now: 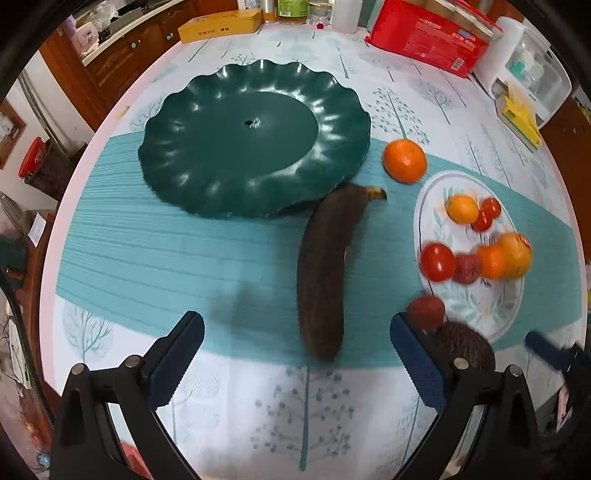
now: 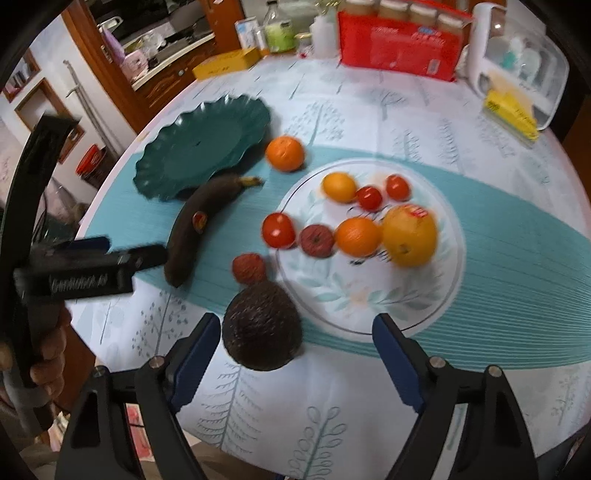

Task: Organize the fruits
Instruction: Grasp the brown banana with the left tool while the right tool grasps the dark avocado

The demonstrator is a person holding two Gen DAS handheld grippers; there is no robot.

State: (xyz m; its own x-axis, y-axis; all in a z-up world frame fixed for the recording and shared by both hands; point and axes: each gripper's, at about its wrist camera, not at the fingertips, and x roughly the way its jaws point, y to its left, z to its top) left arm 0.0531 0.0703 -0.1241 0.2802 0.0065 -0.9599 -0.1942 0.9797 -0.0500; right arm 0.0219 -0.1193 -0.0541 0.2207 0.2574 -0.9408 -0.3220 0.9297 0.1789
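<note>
**A:** What surface are you working over?

**B:** A round table (image 1: 258, 406) under a white cloth printed with pale trees, with a teal band across its middle. Wooden cabinets (image 1: 122, 55) stand beyond the far edge at eleven o'clock. At the back sit a yellow box (image 1: 221, 24), a red carton (image 1: 428, 40) with white print too blurred to read, and a clear plastic container (image 1: 535, 77) at two o'clock.

**A:** Where is the fruit?

**B:** A blackened banana (image 1: 325, 269) lies at centre, its stem touching the empty green scalloped dish (image 1: 184, 177). It bears a small sticker, unreadable. A loose orange (image 1: 404, 160) sits at one o'clock. The white floral plate (image 2: 369, 306) holds tomatoes, oranges and a stickered citrus. An avocado (image 2: 262, 328) and a small red fruit (image 2: 249, 268) rest beside the plate.

**A:** And your tools?

**B:** Your left gripper (image 1: 295, 347) is released, jaws wide above the banana's near end. Your right gripper (image 2: 295, 350) is released too, with the avocado just inside its left finger.
</note>
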